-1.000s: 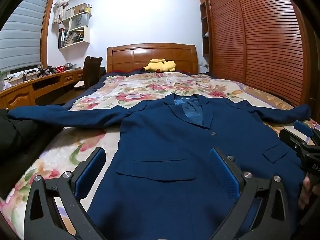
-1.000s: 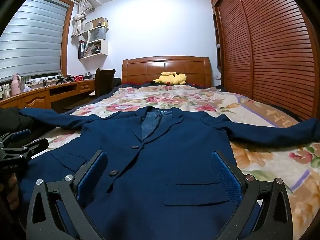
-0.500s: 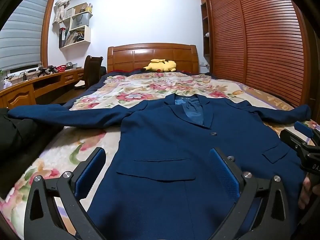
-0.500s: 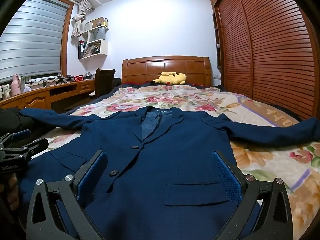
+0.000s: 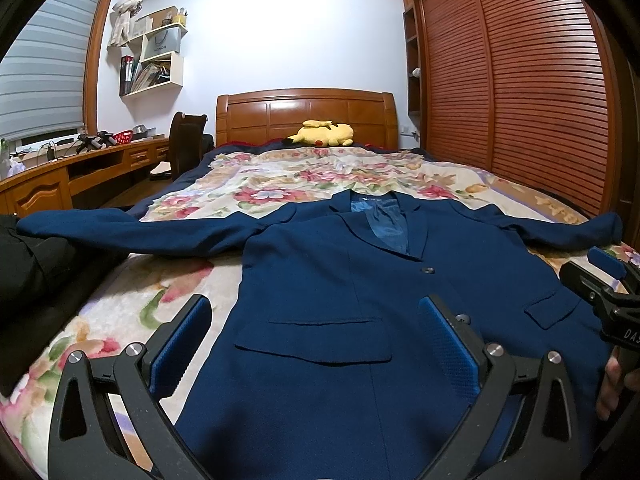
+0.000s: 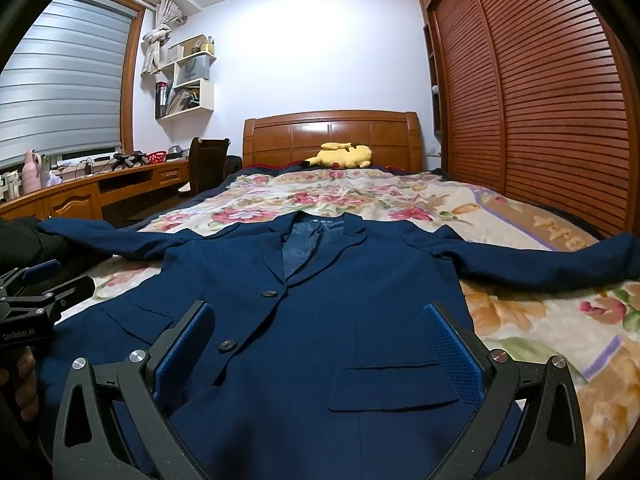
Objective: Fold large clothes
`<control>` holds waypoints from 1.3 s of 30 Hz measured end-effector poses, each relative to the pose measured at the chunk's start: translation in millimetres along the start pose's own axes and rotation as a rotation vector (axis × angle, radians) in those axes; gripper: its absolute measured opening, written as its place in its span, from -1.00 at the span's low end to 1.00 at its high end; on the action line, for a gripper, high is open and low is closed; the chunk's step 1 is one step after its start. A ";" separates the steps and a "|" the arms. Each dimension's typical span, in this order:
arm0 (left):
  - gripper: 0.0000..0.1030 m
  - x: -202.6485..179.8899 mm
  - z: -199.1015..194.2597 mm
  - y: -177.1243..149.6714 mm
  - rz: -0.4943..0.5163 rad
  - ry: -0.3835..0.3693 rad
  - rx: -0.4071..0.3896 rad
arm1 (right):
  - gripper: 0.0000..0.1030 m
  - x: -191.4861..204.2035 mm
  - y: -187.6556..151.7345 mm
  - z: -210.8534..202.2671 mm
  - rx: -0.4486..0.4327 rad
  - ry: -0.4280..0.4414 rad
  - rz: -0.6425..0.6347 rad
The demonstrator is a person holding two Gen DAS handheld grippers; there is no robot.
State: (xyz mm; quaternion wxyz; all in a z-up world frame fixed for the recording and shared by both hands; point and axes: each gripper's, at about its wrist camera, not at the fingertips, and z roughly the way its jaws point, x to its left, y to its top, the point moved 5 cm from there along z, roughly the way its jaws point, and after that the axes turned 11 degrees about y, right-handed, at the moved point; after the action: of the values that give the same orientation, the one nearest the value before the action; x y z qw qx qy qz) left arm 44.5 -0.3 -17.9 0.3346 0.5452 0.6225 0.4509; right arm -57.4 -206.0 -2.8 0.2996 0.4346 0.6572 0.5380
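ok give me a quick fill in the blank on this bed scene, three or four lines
1. The navy blue suit jacket lies spread on a ____ patterned blanket.
2. The yellow plush toy rests against the wooden ____.
3. Both the left gripper and the right gripper have their fingers ____.

Missing words: floral; headboard; open
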 end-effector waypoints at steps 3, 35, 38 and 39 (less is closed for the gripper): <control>1.00 0.1 -0.1 0.3 0.000 -0.001 0.000 | 1.00 -0.4 -0.1 0.1 0.000 0.000 0.000; 1.00 0.3 -1.7 3.5 -0.003 0.002 -0.012 | 1.00 -2.3 -2.9 -1.1 0.001 -0.003 0.013; 1.00 -0.4 -3.7 4.4 -0.004 0.003 -0.015 | 1.00 -2.5 -2.8 -1.0 0.000 -0.003 0.013; 1.00 -0.2 -3.6 4.2 -0.004 0.003 -0.015 | 1.00 -2.3 -3.0 -1.1 0.000 -0.003 0.013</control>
State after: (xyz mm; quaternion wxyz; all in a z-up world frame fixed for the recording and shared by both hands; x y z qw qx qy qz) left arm 42.8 -1.2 -12.7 0.3386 0.5407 0.6207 0.4557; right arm -58.1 -208.7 -5.6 0.2969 0.4398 0.6540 0.5392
